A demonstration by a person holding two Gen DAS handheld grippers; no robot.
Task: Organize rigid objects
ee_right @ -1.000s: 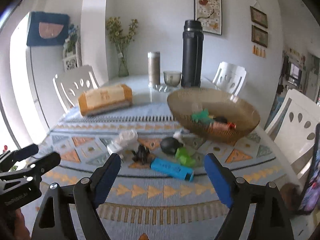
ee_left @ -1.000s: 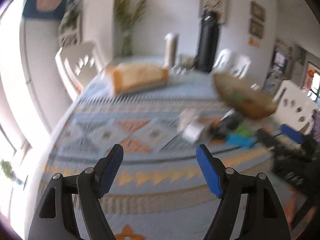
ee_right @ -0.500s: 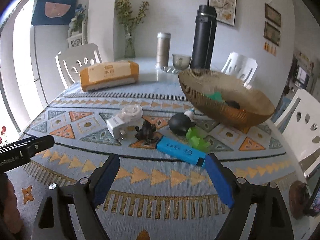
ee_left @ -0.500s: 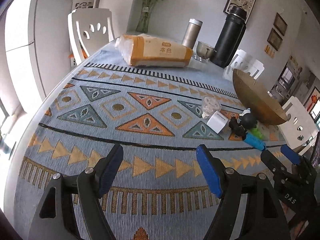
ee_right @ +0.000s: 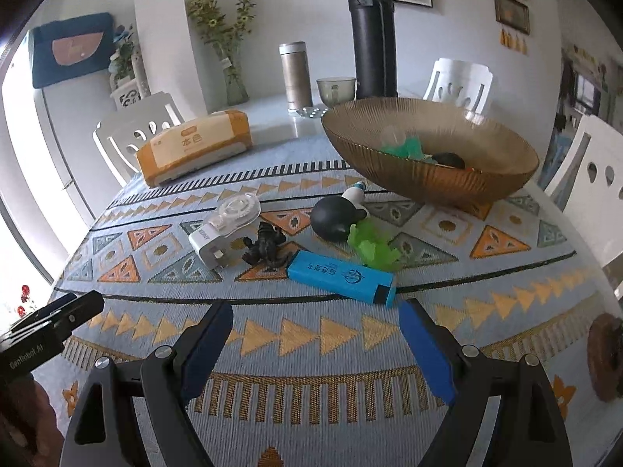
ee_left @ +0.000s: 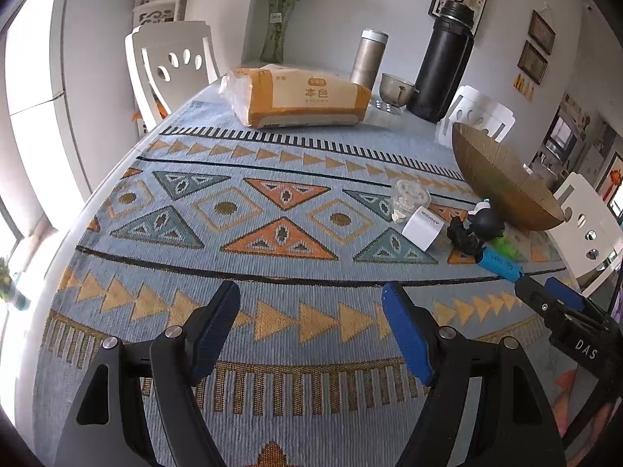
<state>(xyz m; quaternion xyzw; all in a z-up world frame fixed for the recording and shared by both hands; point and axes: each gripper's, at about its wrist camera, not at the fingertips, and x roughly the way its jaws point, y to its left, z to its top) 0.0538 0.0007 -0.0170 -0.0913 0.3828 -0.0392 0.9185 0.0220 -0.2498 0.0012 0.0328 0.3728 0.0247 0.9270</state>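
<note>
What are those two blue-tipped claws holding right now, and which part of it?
Nothing. The left gripper and the right gripper both stand open over bare tablecloth; the blue highlighter lies untouched just ahead of the right one.

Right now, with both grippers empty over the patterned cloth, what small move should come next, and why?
Probably ease the right gripper forward and down onto the blue rectangular highlighter. It lies nearest, just beyond the open fingers, flat and clear of the dark dragon figurine. The ribbed amber glass bowl already holding items looks like the destination.
</note>
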